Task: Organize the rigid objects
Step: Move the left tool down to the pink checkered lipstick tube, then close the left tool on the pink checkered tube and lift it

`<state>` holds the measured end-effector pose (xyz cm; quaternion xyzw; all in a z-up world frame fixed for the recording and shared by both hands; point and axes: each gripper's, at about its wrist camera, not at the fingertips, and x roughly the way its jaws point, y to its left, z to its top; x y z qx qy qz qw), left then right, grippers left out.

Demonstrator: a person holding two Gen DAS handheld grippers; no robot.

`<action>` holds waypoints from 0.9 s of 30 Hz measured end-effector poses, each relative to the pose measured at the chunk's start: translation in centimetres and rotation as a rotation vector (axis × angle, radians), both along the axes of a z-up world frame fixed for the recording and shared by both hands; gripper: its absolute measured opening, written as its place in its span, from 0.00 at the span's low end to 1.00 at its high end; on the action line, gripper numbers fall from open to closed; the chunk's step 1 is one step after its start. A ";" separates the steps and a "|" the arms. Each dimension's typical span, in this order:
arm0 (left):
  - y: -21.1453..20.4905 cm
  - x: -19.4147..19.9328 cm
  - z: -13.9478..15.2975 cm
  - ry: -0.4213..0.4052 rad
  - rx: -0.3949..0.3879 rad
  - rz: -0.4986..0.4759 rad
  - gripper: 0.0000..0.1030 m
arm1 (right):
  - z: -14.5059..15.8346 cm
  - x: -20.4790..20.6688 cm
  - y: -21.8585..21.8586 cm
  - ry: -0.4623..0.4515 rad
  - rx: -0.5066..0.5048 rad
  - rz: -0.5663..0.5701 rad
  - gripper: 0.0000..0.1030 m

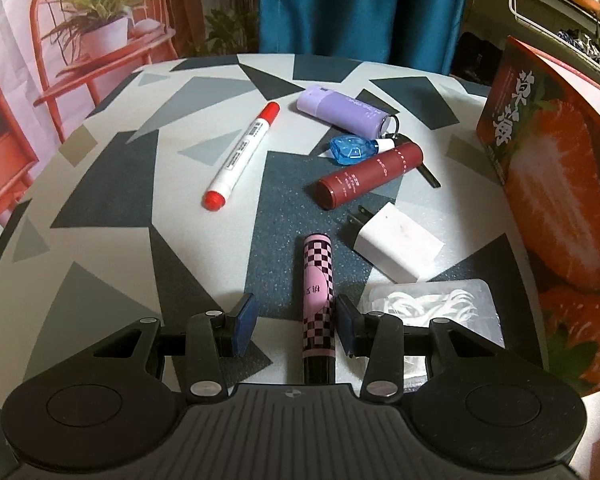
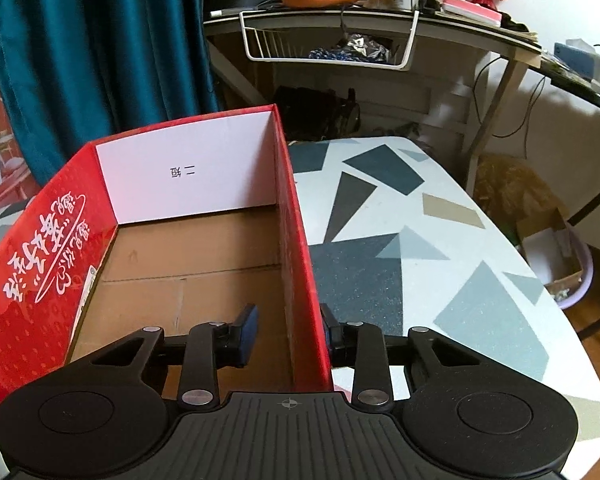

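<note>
While one box (image 2: 300, 240) stands open, three tubes (image 1: 319, 304) and one marker (image 1: 242, 156) lie nearby.

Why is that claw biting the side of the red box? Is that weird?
A bit odd, yes: the right gripper straddles the red box wall, one finger inside, one outside. The box itself looks empty and undamaged.

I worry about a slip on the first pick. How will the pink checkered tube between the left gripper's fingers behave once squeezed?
The pink checkered tube looks rigid, so it should hold its shape. It is a round cylinder lying flat, so a nudge from the left gripper could roll it sideways. Its glossy printed wrap may be slippery.
</note>
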<state>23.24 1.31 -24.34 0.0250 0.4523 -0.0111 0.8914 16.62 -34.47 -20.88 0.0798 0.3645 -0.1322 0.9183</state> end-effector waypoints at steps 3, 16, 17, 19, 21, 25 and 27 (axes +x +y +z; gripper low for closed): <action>0.0 0.0 0.2 -0.005 -0.004 0.001 0.17 | 0.0 -0.1 0.2 0.008 -0.022 0.020 0.28; 0.1 -0.4 2.1 -0.046 -0.015 0.012 0.17 | 0.0 -0.5 0.2 0.019 -0.045 0.062 0.09; 0.2 -0.5 2.3 -0.049 -0.018 0.013 0.17 | 0.1 -0.5 0.2 0.018 -0.040 0.066 0.09; 0.4 -0.4 2.8 -0.059 -0.028 0.016 0.17 | 0.1 -0.6 0.4 0.017 -0.036 0.080 0.10; 0.6 -0.4 3.4 -0.075 -0.040 0.017 0.17 | 0.1 -0.6 0.5 0.018 -0.045 0.088 0.10; 1.0 -0.1 4.7 -0.102 -0.061 0.027 0.17 | 0.0 -0.7 0.2 0.014 -0.034 0.102 0.10; 1.1 0.0 5.4 -0.114 -0.075 0.032 0.16 | 0.1 -0.7 -0.1 0.010 -0.015 0.104 0.11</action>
